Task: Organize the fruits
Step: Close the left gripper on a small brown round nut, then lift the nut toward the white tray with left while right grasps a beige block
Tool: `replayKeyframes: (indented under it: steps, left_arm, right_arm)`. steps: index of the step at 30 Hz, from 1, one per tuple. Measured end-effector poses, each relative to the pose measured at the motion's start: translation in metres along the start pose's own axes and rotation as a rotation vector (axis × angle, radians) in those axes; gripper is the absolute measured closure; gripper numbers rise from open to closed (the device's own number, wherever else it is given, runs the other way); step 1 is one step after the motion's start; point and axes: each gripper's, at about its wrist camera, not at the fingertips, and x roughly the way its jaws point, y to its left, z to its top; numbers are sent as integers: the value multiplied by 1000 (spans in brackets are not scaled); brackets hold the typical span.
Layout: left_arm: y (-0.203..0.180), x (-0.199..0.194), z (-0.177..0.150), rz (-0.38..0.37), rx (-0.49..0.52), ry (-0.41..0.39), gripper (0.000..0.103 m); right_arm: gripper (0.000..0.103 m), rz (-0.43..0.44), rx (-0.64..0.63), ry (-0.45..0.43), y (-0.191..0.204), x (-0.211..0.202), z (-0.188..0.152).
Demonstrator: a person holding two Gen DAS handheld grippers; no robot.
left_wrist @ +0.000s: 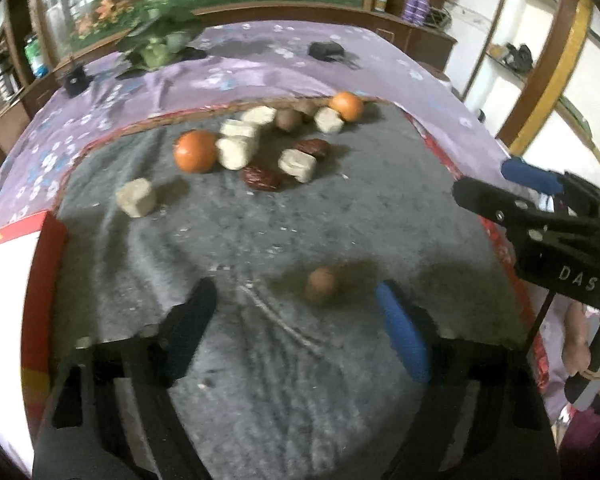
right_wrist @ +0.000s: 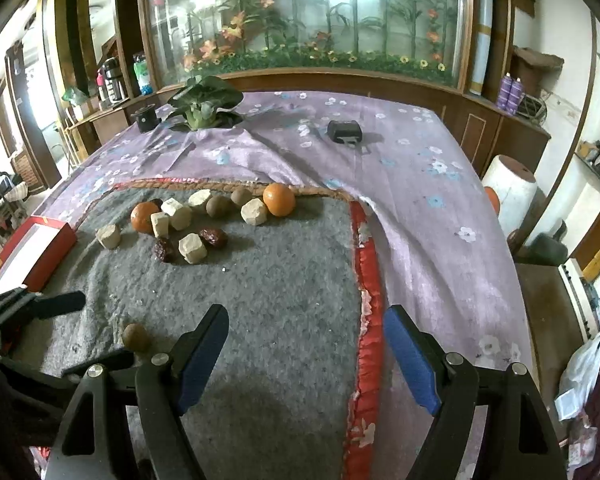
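A small round brown fruit [left_wrist: 321,285] lies on the grey mat [left_wrist: 260,240], just ahead of and between the tips of my open, empty left gripper [left_wrist: 296,300]; it also shows in the right wrist view [right_wrist: 136,337]. Farther back lie two oranges [left_wrist: 195,151] [left_wrist: 346,105], dark red dates [left_wrist: 261,178], brown round fruits [left_wrist: 288,119] and several beige blocks [left_wrist: 240,148]. My right gripper [right_wrist: 306,322] is open and empty over the mat's right edge; it appears in the left wrist view [left_wrist: 496,184].
A red-rimmed white box [left_wrist: 16,280] stands at the mat's left edge, also in the right wrist view [right_wrist: 32,252]. A purple flowered cloth [right_wrist: 420,200] covers the table, with a potted plant [right_wrist: 204,104] and black objects [right_wrist: 344,131] at the back.
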Motion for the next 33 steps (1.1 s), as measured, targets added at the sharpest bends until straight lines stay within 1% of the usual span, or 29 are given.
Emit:
replayKeyframes:
  steps: [2,3,4,5,7,9,12,14,16,17,18,21,25,27,30,33]
  left_arm:
    - [-3,6,0,-2,12,13,47]
    - [-4,9,0,-2,17,20,54]
    - [-3,12,1,-4,16,26,67]
    - [-1,14,1,3,10,28,75]
    - [4,13,1,13,-4,15,83]
    - [10,11,0,5,-20,12,83]
    - [15,2,-3,50,-18,-13,82]
    - [25,-6,-4,71,-38,-20,82]
    - [36,-14,-5,87,-64,-31,82]
    - [43,-20,-6,95,-80,-38,82]
    - [52,-26,-6,106,-98,-45,82]
    - [74,-41,-9,141,-144,-60,82]
    - [98,-55,-13,178,-190,-80,82]
    - [105,-58,-15,190,-209,-86,82]
    - [116,-64,-16,190,-231,-101,82]
    - [125,-71,-18,197,-252,-116,82]
  right_arm:
    - [24,8,7,3,-1,1,0]
    - [24,11,10,4,-1,1,0]
    - [24,15,12,5,-2,1,0]
    - [24,21,13,4,-1,1,0]
    - [24,34,8,2,1,1,0]
    - [24,46,3,3,3,2,1]
    - [24,93,9,8,6,4,3]
    - [24,134,4,15,11,8,4]
    - [27,160,-17,21,18,13,6]
    - [33,174,-33,29,23,17,8]
    - [35,186,-43,38,27,20,8]
    - [36,250,-60,63,41,28,12]
    - [37,359,-103,66,71,32,20]
    - [37,405,-140,62,93,35,25]
    - [42,445,-199,64,125,47,35]
    - [42,480,-226,79,149,61,46]
